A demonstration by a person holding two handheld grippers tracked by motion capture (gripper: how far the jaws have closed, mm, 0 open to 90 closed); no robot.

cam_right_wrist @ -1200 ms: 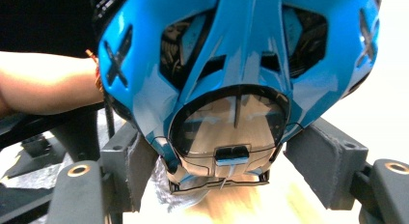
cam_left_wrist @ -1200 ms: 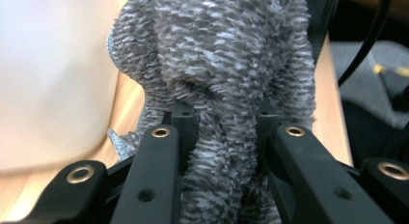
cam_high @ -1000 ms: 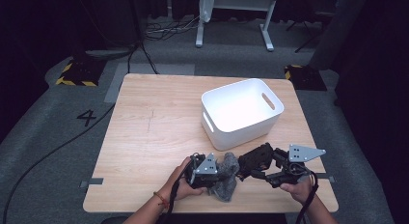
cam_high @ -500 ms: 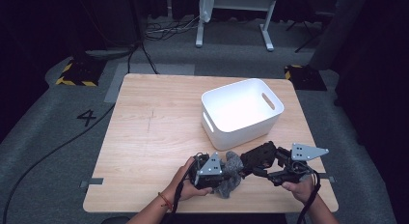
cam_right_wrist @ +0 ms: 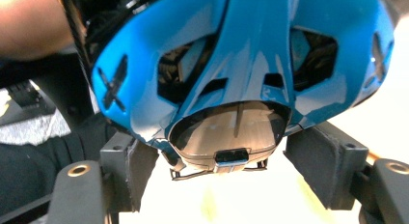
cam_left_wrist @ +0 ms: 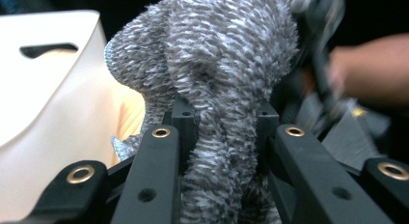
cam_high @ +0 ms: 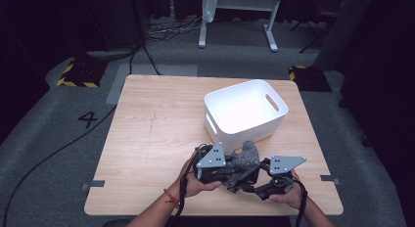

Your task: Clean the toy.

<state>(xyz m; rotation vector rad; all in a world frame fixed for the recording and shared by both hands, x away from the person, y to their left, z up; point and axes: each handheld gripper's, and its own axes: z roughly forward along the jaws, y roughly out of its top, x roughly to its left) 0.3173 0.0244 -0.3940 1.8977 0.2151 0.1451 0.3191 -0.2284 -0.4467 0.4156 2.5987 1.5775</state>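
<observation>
**Current state: both grippers loaded, near edge of table**

1. The left gripper [cam_left_wrist: 219,122] has its jaws pressed together on a grey fuzzy cloth [cam_left_wrist: 217,55]. The pile bulges out above and below the jaws, so I judge the pinch to sit low on a bunched fold and not on a single layer. This gives the soft fabric less chance to slide out.

2. In the high view the cloth [cam_high: 247,156] is clear of the wooden table [cam_high: 147,119]. It hangs between the two hands, just in front of the white bin [cam_high: 244,114]. The bin's handle slot faces the left gripper (see the left gripper view, upper left).

3. The right gripper [cam_right_wrist: 224,161] is partly closed on a glossy blue shell-like object [cam_right_wrist: 231,64]. Both pads bear on its lower sides. I cannot identify the object beyond its blue casing with dark cut-outs. Its surface is hard and slick, so I judge the wide two-sided hold to be what stops it from twisting.

4. The two grippers meet tip to tip in the high view, so the cloth lies against the blue object. I read this as wiping or wrapping, with the right gripper steadying the object while the left works the cloth.

5. Risk: the cloth could snag on the cut-outs.
</observation>
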